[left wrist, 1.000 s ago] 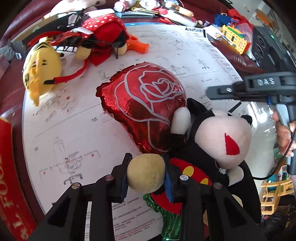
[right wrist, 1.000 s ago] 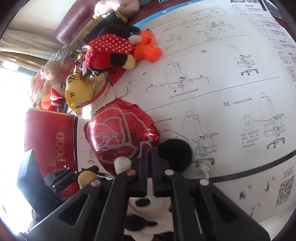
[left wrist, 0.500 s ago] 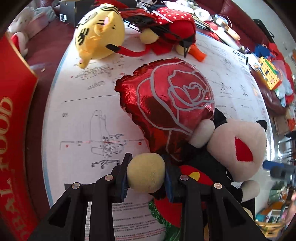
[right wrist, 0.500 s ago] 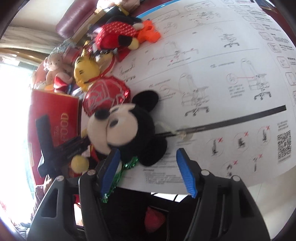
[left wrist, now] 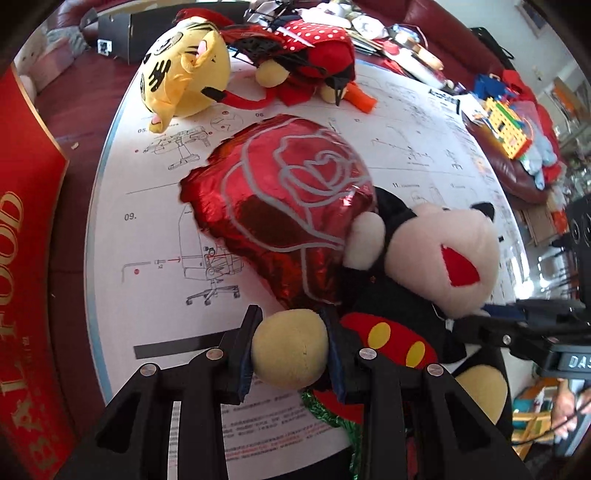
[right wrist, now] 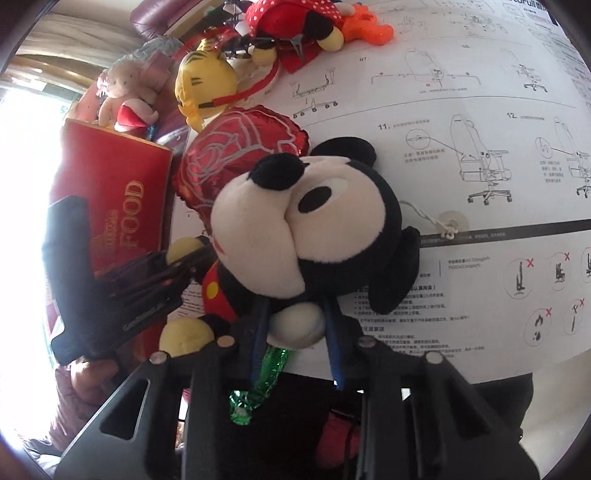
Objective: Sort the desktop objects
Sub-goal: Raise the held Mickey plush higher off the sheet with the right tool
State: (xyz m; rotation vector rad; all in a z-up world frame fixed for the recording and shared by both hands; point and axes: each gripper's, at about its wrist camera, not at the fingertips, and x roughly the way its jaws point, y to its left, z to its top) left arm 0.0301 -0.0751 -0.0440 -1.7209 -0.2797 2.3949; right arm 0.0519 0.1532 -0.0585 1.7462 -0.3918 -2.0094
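Note:
A Mickey Mouse plush (left wrist: 439, 266) (right wrist: 310, 229) lies at the near edge of a white instruction sheet (left wrist: 413, 147) (right wrist: 480, 110). My left gripper (left wrist: 291, 347) is shut on its yellow foot (left wrist: 290, 349). My right gripper (right wrist: 295, 325) is shut on its white hand (right wrist: 295, 325). A red foil rose balloon (left wrist: 288, 203) (right wrist: 236, 147) rests against the plush; its green foil stem (right wrist: 258, 384) hangs under the hand. The left gripper also shows in the right wrist view (right wrist: 188, 258), and the right gripper at the right of the left wrist view (left wrist: 469, 328).
A yellow tiger plush (left wrist: 184, 81) (right wrist: 203, 88), a Minnie plush (left wrist: 314, 55) (right wrist: 291, 22) and an orange toy (right wrist: 369, 29) lie at the far side. A red FOOD box (left wrist: 22, 258) (right wrist: 114, 192) stands at the left. Toy blocks (left wrist: 506, 125) sit at the right.
My right gripper was open in front of the plush half a second ago and has closed on its white hand. The left gripper kept its hold on the yellow foot.

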